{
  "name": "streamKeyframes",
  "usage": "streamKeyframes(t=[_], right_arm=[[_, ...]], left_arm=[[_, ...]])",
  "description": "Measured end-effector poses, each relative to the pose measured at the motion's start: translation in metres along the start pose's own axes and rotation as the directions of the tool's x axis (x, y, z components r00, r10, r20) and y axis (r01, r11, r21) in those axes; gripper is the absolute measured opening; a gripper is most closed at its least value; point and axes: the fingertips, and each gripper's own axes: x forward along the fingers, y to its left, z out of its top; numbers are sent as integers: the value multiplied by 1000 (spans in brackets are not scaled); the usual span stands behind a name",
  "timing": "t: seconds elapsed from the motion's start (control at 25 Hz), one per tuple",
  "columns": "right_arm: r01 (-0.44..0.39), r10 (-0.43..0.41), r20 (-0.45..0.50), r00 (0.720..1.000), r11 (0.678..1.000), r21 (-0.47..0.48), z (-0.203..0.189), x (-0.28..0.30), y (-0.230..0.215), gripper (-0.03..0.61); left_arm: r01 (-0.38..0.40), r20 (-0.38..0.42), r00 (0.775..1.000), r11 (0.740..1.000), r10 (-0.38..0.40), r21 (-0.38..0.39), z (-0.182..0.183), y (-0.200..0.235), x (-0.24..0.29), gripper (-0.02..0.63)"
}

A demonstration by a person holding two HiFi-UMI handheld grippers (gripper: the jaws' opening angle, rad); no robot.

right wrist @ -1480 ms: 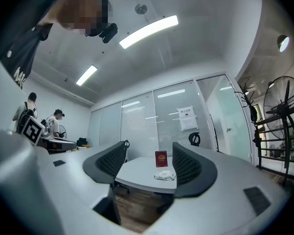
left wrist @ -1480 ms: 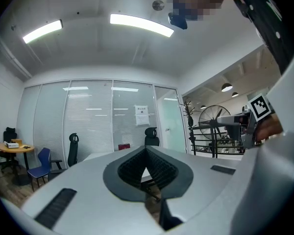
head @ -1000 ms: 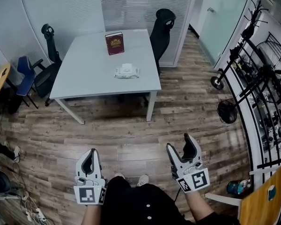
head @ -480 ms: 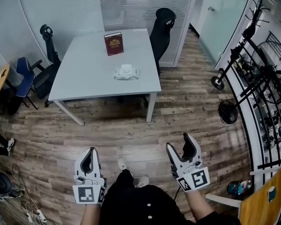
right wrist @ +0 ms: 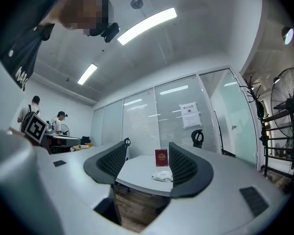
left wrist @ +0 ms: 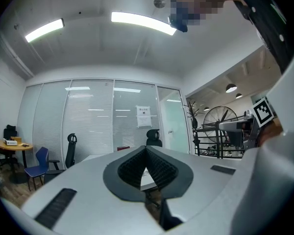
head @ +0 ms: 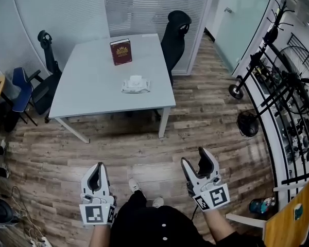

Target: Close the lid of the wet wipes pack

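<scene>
The white wet wipes pack [head: 135, 84] lies near the right front part of a grey table [head: 92, 91], with its lid raised. The right gripper view shows the same pack [right wrist: 162, 176] far ahead, between the jaws. Both grippers are held low near the person's waist, well short of the table. My left gripper [head: 98, 168] is shut with its pads touching [left wrist: 146, 151] and nothing in it. My right gripper [head: 196, 159] is open and empty, with a wide gap between its pads [right wrist: 148, 153].
A dark red book [head: 121, 52] stands behind the pack on the table. A black office chair [head: 174, 32] is at the table's far right, and black and blue chairs [head: 26, 86] at its left. A fan and metal racks [head: 283, 86] line the right side. Wood floor lies between me and the table.
The person has stepped forward, so the table sits slightly lower and further left in the head view. Both grippers keep their positions and states.
</scene>
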Motion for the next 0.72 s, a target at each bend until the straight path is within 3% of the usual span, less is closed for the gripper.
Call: streamKeyframes(t=[0.4, 0.72], right_arm=[[-3, 3, 10, 1000, 999, 46, 2, 48, -5, 270], [4, -1, -36, 999, 998, 60, -5, 86, -9, 266]], left_arm=[[11, 6, 1000, 1000, -11, -13, -3, 31, 42, 12], [24, 9, 1000, 1000, -24, -20, -6, 57, 78, 12]])
